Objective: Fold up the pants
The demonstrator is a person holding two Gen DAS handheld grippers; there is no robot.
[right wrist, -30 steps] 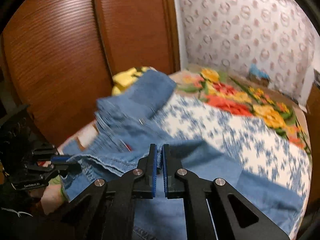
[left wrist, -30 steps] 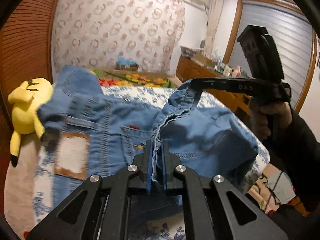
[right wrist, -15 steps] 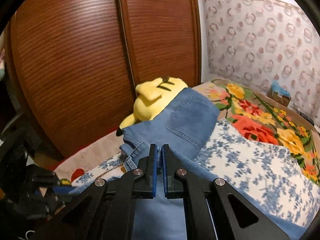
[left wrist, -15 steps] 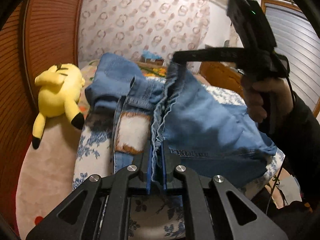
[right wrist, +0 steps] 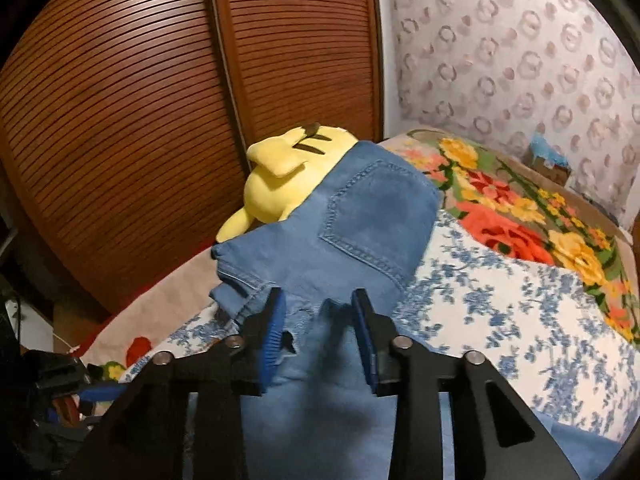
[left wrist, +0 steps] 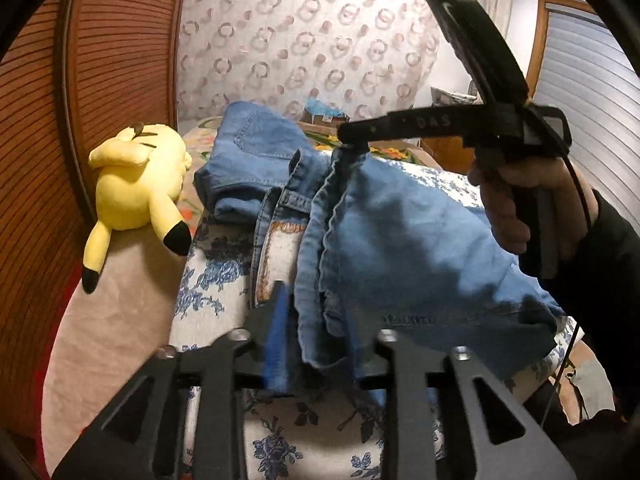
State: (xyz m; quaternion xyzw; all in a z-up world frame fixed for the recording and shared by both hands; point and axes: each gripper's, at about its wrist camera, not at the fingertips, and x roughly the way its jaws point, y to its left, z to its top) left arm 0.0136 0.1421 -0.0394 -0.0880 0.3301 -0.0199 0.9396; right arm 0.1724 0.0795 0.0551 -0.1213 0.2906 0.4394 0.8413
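Blue denim pants [left wrist: 400, 248] lie folded on the bed's blue-flowered cover [left wrist: 212, 284], back pocket [right wrist: 376, 216] at the far end and a tan waist patch [left wrist: 280, 252] showing on the left. My left gripper [left wrist: 320, 340] is low at the near edge. Its jaws are opening, and the frayed denim edge hangs loose between the pads. My right gripper [right wrist: 320, 320] is over the far end, jaws opening too, with denim between the pads but not pinched. In the left wrist view the right gripper [left wrist: 348, 140] reaches in from the right, held by a hand [left wrist: 516, 200].
A yellow plush toy [left wrist: 136, 184] [right wrist: 288, 172] lies at the bed's left side against the pants. Brown louvred wardrobe doors [right wrist: 160, 120] stand close behind it. A bright flowered blanket [right wrist: 520, 208] covers the far bed. The bed's near edge drops off below my left gripper.
Both grippers carried the denim across toward the plush toy, shut on its edge. Now both pairs of jaws have parted and the cloth rests slack on the folded pants.
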